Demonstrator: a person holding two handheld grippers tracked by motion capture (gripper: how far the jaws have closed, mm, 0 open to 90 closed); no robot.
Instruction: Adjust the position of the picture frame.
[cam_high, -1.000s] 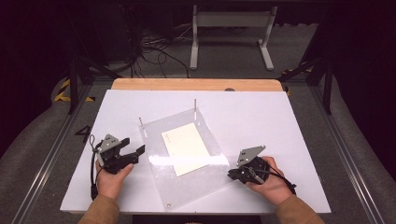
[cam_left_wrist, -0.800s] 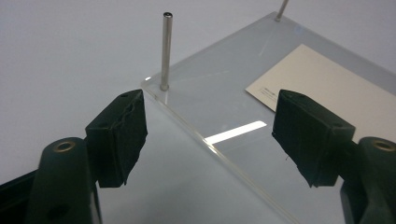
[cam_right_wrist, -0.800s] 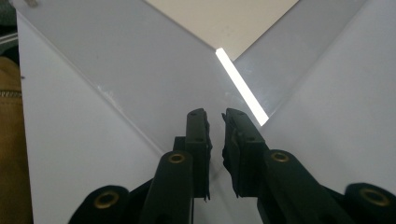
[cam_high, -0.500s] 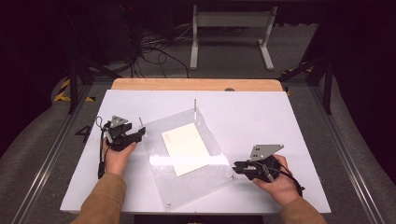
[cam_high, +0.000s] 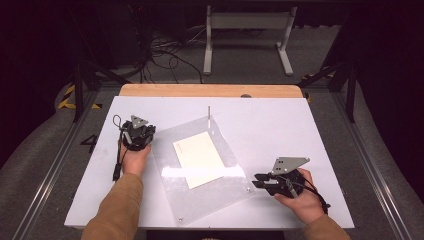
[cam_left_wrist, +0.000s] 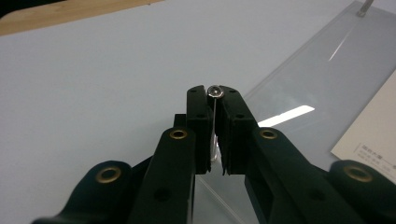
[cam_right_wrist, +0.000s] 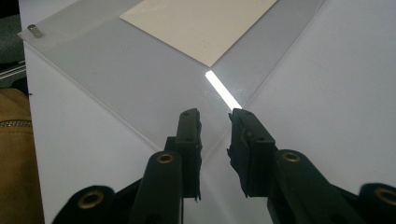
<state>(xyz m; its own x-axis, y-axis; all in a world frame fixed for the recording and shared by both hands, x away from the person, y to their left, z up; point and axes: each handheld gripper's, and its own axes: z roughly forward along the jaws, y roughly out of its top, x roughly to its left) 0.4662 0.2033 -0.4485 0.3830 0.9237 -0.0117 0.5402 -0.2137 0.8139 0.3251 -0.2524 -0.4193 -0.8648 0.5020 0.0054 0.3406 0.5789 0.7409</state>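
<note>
A clear acrylic plate (cam_high: 215, 195) lies skewed on the white table (cam_high: 280, 130), with a cream sheet of paper (cam_high: 198, 159) on its middle. My left gripper (cam_high: 149, 134) is at the plate's left corner. Its jaws have just closed and are shut on a thin upright metal pin (cam_left_wrist: 215, 92) with a round head, my left gripper (cam_left_wrist: 215, 100) pinching it near the top. My right gripper (cam_high: 257, 181) rests just off the plate's right corner. In the right gripper view my right gripper (cam_right_wrist: 215, 116) has a narrow gap after just opening, with nothing pressed between the pads; the plate's corner edge (cam_right_wrist: 140, 130) lies below them.
Another thin pin (cam_high: 208, 111) stands at the plate's far corner, and small screws (cam_high: 180, 219) mark the near corners. A wooden strip (cam_high: 210, 90) borders the table's far edge. Metal rails run along both sides; cables and a stand lie on the floor beyond.
My left hand moved away from the person to the plate's left corner and its jaws closed on the pin. My right hand drew slightly right, off the plate's corner, its jaws parting a little.
</note>
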